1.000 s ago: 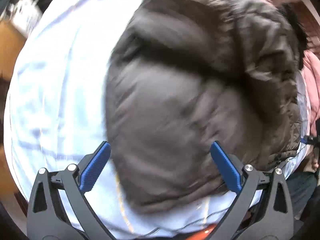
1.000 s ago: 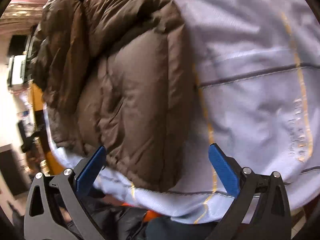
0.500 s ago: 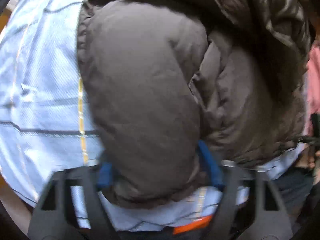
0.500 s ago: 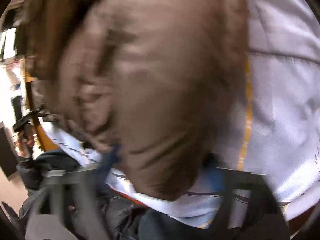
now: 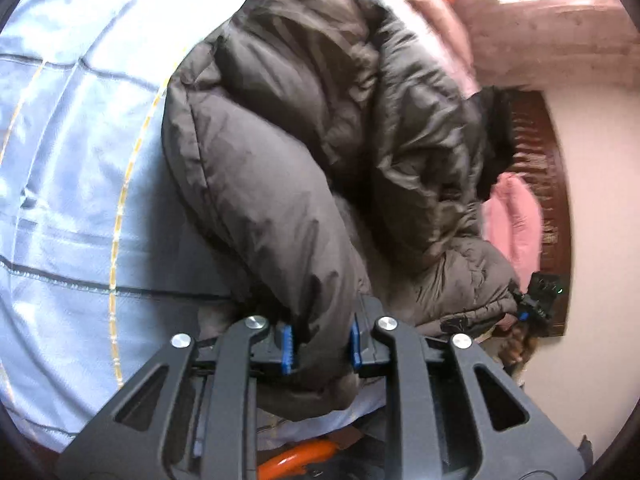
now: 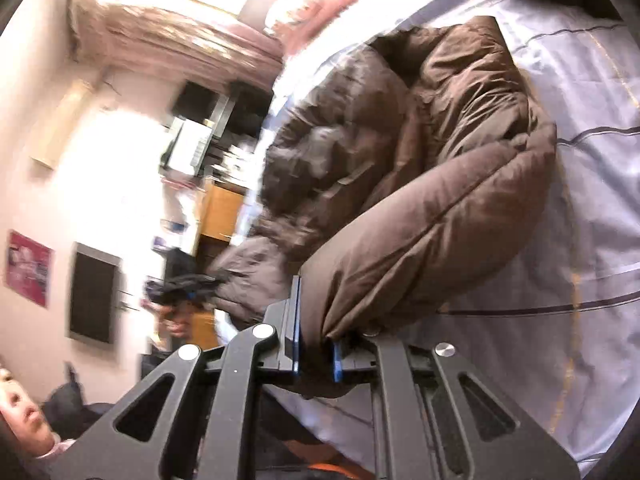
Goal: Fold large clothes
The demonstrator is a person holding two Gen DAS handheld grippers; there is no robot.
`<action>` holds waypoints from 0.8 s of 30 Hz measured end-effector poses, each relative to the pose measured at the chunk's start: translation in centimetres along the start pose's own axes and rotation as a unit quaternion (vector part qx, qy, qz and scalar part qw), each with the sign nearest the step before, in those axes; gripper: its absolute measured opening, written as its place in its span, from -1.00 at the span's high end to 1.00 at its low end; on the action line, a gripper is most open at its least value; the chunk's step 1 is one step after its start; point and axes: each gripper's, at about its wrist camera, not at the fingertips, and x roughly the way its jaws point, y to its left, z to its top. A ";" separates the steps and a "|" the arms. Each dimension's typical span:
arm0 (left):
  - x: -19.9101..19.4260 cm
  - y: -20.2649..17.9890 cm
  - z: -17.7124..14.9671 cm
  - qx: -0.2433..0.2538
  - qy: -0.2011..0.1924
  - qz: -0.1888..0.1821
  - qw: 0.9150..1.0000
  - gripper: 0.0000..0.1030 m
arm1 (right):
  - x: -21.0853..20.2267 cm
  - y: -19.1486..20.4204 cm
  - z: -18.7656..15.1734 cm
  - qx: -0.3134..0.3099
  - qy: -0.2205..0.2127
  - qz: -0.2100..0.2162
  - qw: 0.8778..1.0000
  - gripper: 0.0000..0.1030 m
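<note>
A dark brown puffer jacket (image 5: 320, 140) lies bunched on a pale blue striped bedspread (image 5: 72, 160). In the left wrist view my left gripper (image 5: 320, 344) has a thick padded fold of the jacket between its blue pads, and the jaws are closing, squeezing it. In the right wrist view the same jacket (image 6: 420, 184) rises off the bedspread (image 6: 580, 220), and my right gripper (image 6: 316, 356) pinches another padded edge, its jaws closing tight on it. The far end of the jacket stays heaped on the bed.
Pink clothing (image 5: 512, 216) lies beyond the jacket by a dark wooden headboard (image 5: 544, 184). An orange item (image 5: 296, 456) shows below the bed edge. Shelves and a wooden cabinet (image 6: 220, 208) stand by the wall. A person (image 6: 24, 412) is at the lower left.
Both grippers stood wide open over the jacket a second ago. They have since closed on padded folds of it and risen, tilting so the room and wall come into view.
</note>
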 end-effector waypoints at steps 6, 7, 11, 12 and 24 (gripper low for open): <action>5.8 -0.3 -3.0 0.061 0.084 0.148 0.984 -0.51 | 5.7 -4.1 -2.1 0.075 0.147 -0.135 0.977 -0.79; 6.1 -0.5 -3.3 0.072 0.086 0.160 0.981 -0.51 | 7.0 -4.3 -2.9 0.067 0.174 -0.163 0.969 -0.79; 5.6 -0.6 -3.4 0.057 0.082 0.156 0.983 -0.51 | 8.8 -6.4 -4.0 0.075 0.223 -0.221 0.946 -0.80; 5.8 -1.1 -3.6 0.051 0.082 0.153 0.984 -0.46 | 8.9 -6.8 -4.1 0.078 0.227 -0.226 0.944 -0.80; -2.0 -0.4 -0.6 -0.023 -0.023 -0.062 0.998 0.70 | 1.3 -0.5 0.7 0.018 0.013 0.028 0.999 0.77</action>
